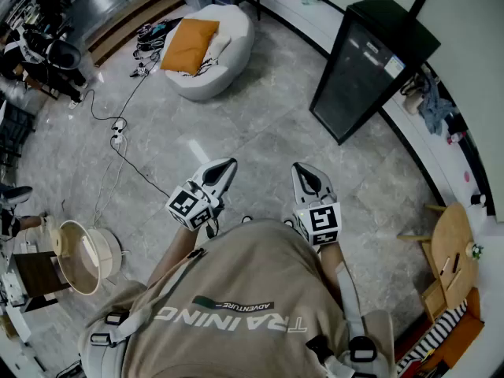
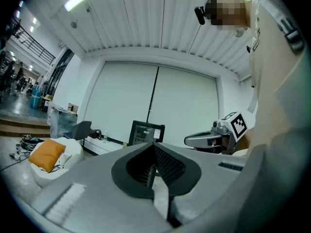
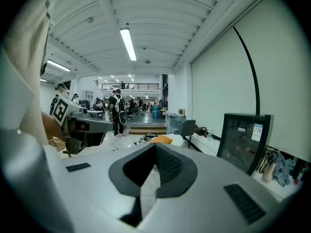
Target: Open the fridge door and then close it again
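Fridge [image 1: 370, 65], boxy, dark glass door shut; left gripper [image 1: 225, 167] and right gripper [image 1: 302, 170] jaws closed, empty.

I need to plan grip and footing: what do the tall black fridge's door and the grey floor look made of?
Tall black fridge: door looks like dark glass in a black frame, metal or plastic; labels and reflections show on it. Grey floor: likely polished stone or stone-look tile, veined, with joints and a bright glare patch.
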The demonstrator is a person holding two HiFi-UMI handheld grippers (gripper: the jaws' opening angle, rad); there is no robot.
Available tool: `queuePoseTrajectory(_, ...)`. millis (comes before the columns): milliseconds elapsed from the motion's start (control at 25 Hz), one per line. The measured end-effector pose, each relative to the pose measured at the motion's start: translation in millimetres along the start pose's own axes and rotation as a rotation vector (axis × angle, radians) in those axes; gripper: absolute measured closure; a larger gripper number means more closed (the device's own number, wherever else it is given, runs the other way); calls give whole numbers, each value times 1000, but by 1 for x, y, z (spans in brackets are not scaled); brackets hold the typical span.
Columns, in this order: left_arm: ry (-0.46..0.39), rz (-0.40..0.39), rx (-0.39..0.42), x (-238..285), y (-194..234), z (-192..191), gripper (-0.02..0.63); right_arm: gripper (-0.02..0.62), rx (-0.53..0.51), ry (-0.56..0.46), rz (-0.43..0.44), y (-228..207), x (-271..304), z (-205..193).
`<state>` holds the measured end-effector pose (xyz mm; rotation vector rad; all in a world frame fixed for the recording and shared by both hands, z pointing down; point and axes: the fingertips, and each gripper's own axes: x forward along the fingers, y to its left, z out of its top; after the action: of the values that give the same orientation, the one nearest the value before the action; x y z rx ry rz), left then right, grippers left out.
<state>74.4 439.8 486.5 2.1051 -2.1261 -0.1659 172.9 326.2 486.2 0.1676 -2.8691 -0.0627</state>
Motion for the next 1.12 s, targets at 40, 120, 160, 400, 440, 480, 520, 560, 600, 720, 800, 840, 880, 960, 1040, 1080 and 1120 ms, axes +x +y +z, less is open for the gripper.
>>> queuePoseTrajectory(40,2,-7,3,-2,1,1,615,597,-5,3,-3,3,1,0)
queuePoseTrajectory(120,9,-19,7,-6,3,0,615,597,-6,11,-8,11,4,-1)
queuePoseTrajectory(160,13,-23,6,-10,5,-1,615,596,-1,18,-9,15,6,-2)
queuePoseTrajectory(400,49,-46,-44,-36,19,-20,615,596,60,37,-98,25,4,-12)
queuePoseTrajectory(440,55,-55,-50,-38,22,-23,615,597,68,41,-121,24,1,-13)
queuePoseTrajectory(480,59,-64,-54,-39,24,-26,615,597,72,47,-142,23,-2,-14)
queuePoseTrajectory(520,62,-74,-58,-39,26,-28,615,596,74,56,-160,22,-5,-16)
queuePoseTrajectory(560,62,-83,-62,-38,28,-30,615,597,77,67,-176,21,-8,-19)
queuePoseTrajectory(600,63,-90,-68,-36,30,-32,615,596,81,80,-190,21,-11,-23)
queuePoseTrajectory(720,65,-88,-93,-28,37,-39,615,597,105,133,-213,20,-17,-41)
queuePoseTrajectory(800,66,-89,-109,-20,43,-41,615,597,118,157,-227,15,-16,-50)
queuePoseTrajectory(840,70,-91,-115,-15,47,-43,615,597,122,161,-234,11,-12,-52)
queuePoseTrajectory(880,80,-95,-119,-10,51,-44,615,597,128,162,-239,7,-5,-52)
queuePoseTrajectory(960,106,-100,-125,-3,62,-47,615,597,142,154,-240,0,12,-52)
queuePoseTrajectory(1040,123,-104,-121,8,71,-47,615,596,153,136,-235,-13,31,-50)
queuePoseTrajectory(1080,131,-104,-114,16,76,-45,615,597,160,126,-232,-24,40,-50)
queuePoseTrajectory(1120,142,-103,-102,27,82,-43,615,596,170,117,-229,-35,50,-50)
